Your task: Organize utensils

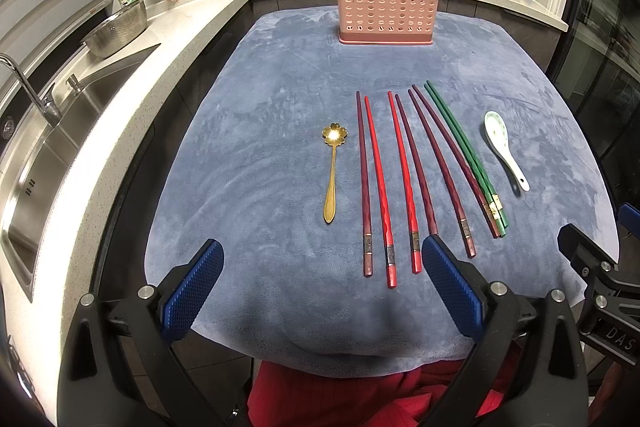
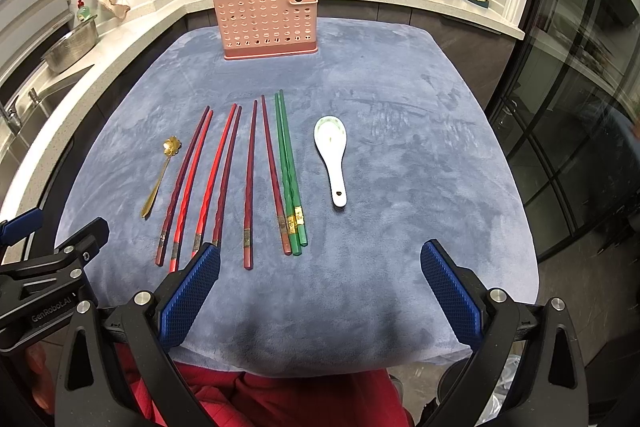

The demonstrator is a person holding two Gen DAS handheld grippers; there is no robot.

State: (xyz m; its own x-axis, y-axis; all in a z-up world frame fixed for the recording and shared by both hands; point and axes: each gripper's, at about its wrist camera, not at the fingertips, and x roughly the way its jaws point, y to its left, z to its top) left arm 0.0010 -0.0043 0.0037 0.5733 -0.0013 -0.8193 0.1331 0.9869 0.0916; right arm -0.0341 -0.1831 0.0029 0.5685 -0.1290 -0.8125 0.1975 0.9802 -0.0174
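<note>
Chopsticks [image 1: 404, 183] lie lengthwise toward the pink perforated caddy [image 1: 385, 6], handle ends nearest both grippers; left gripper [image 1: 320, 287] and right gripper [image 2: 320, 291] hover spread and empty, right nearer the ceramic spoon [image 2: 333, 155].

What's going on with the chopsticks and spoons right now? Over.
Left gripper and right gripper open, holding nothing. Chopsticks, gold spoon, white spoon flat on cloth; pink holder empty-looking. Nothing in the way.
</note>
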